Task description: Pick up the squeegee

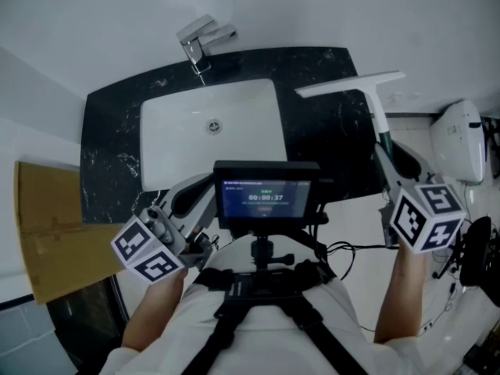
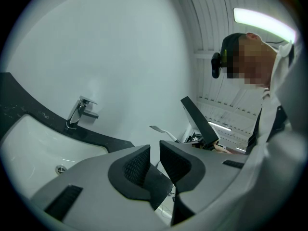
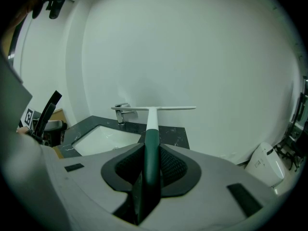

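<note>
The right gripper (image 3: 151, 163) has its jaws clamped on the dark green handle of the squeegee (image 3: 152, 137), gripped low on the handle so that the white neck and blade project ahead. I judge this grip gives control of the blade end. In the head view the squeegee (image 1: 380, 112) occupies the upper right, its blade over the right end of the black countertop (image 1: 109, 147) and apparently lifted clear of it, so the pick-up looks done. The left gripper (image 2: 155, 159) sits at lower left of the head view, jaws a narrow slit apart with nothing between them, evidently idle. Around it I note the white sink (image 1: 168, 143) at centre, the faucet (image 1: 199, 45) above it and a cardboard sheet (image 1: 47, 225) at the left edge. A white wall unit (image 1: 457, 139) just right of the handle is the nearest obstruction. The chest-mounted screen (image 1: 264, 198) hides the counter's front edge.
</note>
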`<state>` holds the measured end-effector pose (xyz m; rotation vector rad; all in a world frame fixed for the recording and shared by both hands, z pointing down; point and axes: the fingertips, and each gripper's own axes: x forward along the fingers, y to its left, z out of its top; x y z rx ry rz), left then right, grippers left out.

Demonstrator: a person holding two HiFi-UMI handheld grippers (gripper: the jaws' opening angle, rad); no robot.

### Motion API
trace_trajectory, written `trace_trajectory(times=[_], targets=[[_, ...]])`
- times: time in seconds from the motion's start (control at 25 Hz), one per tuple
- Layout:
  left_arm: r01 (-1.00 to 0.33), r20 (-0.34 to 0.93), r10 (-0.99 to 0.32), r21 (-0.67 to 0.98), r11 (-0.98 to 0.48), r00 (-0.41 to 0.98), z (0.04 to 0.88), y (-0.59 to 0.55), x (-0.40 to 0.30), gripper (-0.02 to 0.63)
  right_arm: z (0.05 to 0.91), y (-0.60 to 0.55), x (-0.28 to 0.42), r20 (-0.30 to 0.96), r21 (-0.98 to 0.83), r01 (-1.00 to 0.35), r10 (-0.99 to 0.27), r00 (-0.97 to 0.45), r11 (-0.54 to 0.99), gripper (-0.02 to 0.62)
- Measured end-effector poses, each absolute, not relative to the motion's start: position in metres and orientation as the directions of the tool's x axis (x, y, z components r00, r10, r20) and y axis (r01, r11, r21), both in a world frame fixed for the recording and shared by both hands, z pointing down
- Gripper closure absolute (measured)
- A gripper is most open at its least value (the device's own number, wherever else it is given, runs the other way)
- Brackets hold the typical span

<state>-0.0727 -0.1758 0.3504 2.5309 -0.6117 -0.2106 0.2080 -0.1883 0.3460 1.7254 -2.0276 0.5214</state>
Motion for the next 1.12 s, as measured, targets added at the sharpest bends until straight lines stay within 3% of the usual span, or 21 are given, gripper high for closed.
trace_trajectory(times=[1.12], targets=[[-0.379,-0.016,-0.454,0.524,-0.763,0.891,0.3535,-0.1746,-0.07,0.549,0.3485,-0.1898,0.2077,0.534,-0.012,-0.986,-0.833,-0.145,0.164,0.511]])
